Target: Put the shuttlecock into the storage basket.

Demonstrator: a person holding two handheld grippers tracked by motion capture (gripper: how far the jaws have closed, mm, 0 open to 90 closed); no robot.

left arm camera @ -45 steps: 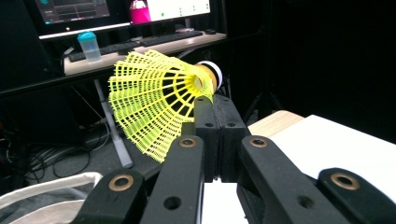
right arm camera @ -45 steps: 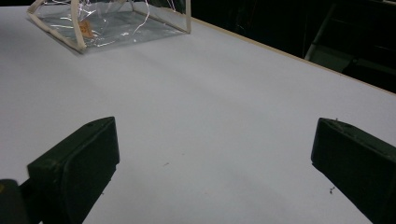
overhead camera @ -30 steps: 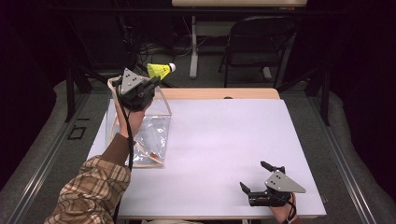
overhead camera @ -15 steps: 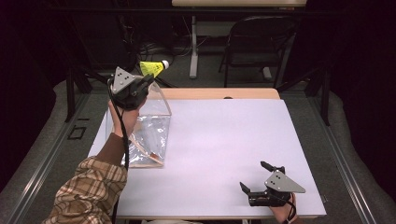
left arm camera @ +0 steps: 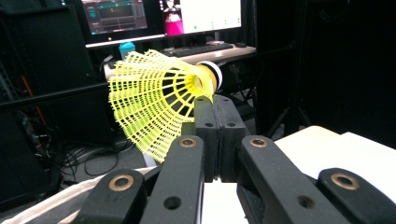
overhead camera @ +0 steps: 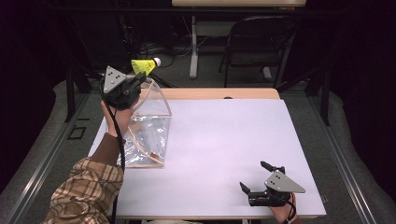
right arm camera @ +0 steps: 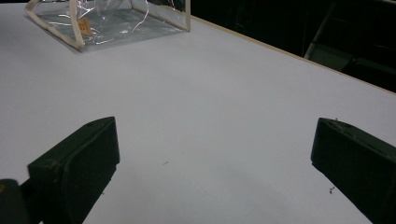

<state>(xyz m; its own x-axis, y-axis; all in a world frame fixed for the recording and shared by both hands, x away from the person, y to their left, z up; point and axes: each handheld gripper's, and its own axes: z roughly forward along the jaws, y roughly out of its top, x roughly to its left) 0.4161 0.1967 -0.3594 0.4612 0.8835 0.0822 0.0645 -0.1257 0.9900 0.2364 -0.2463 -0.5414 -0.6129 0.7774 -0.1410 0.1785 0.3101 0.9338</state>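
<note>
A yellow mesh-skirted shuttlecock (left arm camera: pixel 156 100), a clear cream-edged bag (overhead camera: pixel 148 135), a white table (overhead camera: pixel 224 149), a plaid sleeve (overhead camera: pixel 81 193).

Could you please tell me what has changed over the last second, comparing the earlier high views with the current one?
The left tool, shut on the yellow shuttlecock, has drifted slightly down and toward the person in the high view, ending just above the open mouth of the clear bag; the shuttlecock's white tip now points more to the right. Nothing was let go. The bag, the white table and the open right tool stayed put.

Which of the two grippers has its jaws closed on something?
The left gripper: it pinches the yellow shuttlecock. The right gripper rests open.
</note>
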